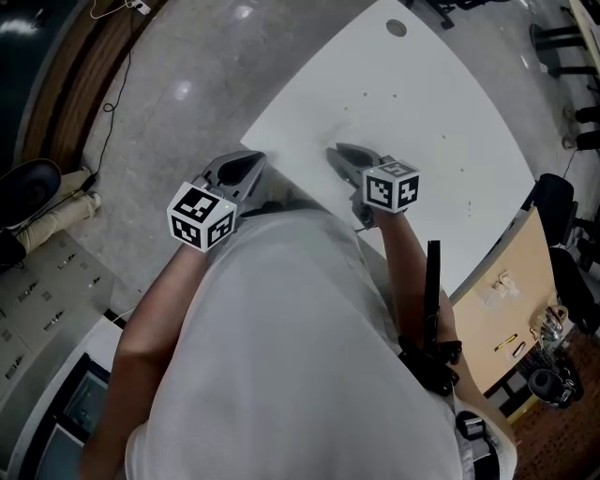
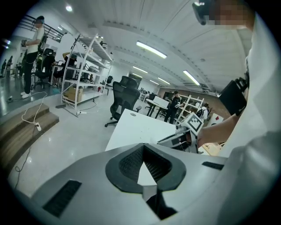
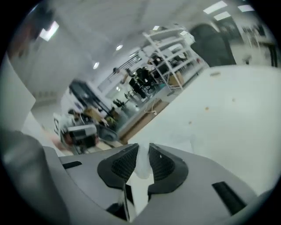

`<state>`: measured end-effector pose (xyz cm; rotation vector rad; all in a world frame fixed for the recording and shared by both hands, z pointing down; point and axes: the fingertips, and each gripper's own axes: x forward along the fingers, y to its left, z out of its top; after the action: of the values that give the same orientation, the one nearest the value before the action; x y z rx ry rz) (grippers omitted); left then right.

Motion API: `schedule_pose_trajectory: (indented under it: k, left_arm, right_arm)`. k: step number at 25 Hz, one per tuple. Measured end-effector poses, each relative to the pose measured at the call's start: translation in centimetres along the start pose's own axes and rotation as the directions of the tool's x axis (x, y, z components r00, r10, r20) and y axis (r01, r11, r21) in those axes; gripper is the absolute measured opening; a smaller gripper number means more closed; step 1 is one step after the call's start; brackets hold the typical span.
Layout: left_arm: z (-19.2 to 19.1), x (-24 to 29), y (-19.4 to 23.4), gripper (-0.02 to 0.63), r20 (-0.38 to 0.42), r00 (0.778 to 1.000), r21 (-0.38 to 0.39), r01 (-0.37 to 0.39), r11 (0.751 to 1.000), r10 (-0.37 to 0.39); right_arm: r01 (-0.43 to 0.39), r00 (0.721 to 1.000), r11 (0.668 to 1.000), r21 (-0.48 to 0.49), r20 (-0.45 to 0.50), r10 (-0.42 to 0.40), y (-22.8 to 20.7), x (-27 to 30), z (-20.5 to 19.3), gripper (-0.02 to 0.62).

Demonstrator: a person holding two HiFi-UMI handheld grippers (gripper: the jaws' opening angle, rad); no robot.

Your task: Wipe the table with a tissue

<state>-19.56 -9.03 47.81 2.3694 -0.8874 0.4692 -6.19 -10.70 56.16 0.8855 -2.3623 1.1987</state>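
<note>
A white table [image 1: 422, 112] is set on a polished grey floor [image 1: 187, 94]. At the table's near edge the left gripper [image 1: 242, 169] is held, its jaws closed tip to tip on nothing. Over the table's near part the right gripper [image 1: 339, 157] is held, its jaws clamped on a thin white tissue [image 3: 142, 163]. Small specks [image 3: 207, 107] are scattered farther along the table, and a round hole [image 1: 397, 28] is cut near its far end.

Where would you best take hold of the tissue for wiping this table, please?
By a bunched fold at its edge, coming in low from the person's side of the table. The tissue looks thin and limp, so probably only a gathered bit gives a firm pinch. The right tongs pinch it just so.
</note>
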Motion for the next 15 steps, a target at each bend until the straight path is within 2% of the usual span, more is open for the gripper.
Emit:
schedule_pose_trajectory:
  k: [1, 2, 3, 6, 8, 10, 12, 13, 15]
  left_arm:
    - [0.2, 0.1, -0.2, 0.006, -0.002, 1.0, 0.004, -0.001, 1.0, 0.001]
    - [0.3, 0.3, -0.4, 0.006, -0.002, 1.0, 0.008, -0.002, 1.0, 0.002]
    - [0.4, 0.4, -0.6, 0.006, -0.002, 1.0, 0.013, -0.003, 1.0, 0.003]
    - [0.9, 0.7, -1.2, 0.006, 0.0, 1.0, 0.028, -0.009, 1.0, 0.009]
    - [1.1, 0.8, -1.2, 0.006, -0.001, 1.0, 0.032, -0.017, 0.999, 0.017]
    - [1.0, 0.7, -1.2, 0.006, -0.002, 1.0, 0.032, -0.024, 0.999, 0.024]
    - [0.9, 0.6, -1.2, 0.006, -0.006, 1.0, 0.03, -0.026, 0.999, 0.026]
    - [0.8, 0.6, -1.2, 0.006, -0.009, 1.0, 0.031, -0.025, 0.999, 0.025]
    - [0.7, 0.7, -1.1, 0.006, -0.016, 1.0, 0.034, -0.017, 0.999, 0.018]
  right_arm:
    - [-0.065, 0.998, 0.987, 0.145, 0.013, 0.063, -0.2, -0.4, 0.1, 0.083]
    - [-0.095, 0.995, 0.962, 0.257, 0.016, 0.094, -0.8, -0.6, 0.0, 0.081]
    - [-0.091, 0.996, 0.94, 0.328, 0.006, 0.094, -1.9, -0.8, -0.2, 0.081]
    - [0.007, 0.999, 0.926, 0.378, -0.042, 0.01, -5.4, -1.1, -0.6, 0.083]
    - [0.048, 0.999, 0.922, 0.384, -0.039, -0.036, -6.8, -1.2, -0.4, 0.083]
    - [0.075, 0.997, 0.949, 0.307, -0.044, -0.065, -7.0, -1.4, -0.4, 0.083]
    - [0.124, 0.99, 0.984, 0.126, -0.082, -0.114, -6.5, -1.6, -0.6, 0.083]
    - [0.162, 0.983, 0.986, 0.034, -0.097, -0.158, -6.4, -1.7, -0.8, 0.084]
    - [0.256, 0.96, 0.961, -0.104, -0.09, -0.266, -7.2, -2.4, -0.9, 0.084]
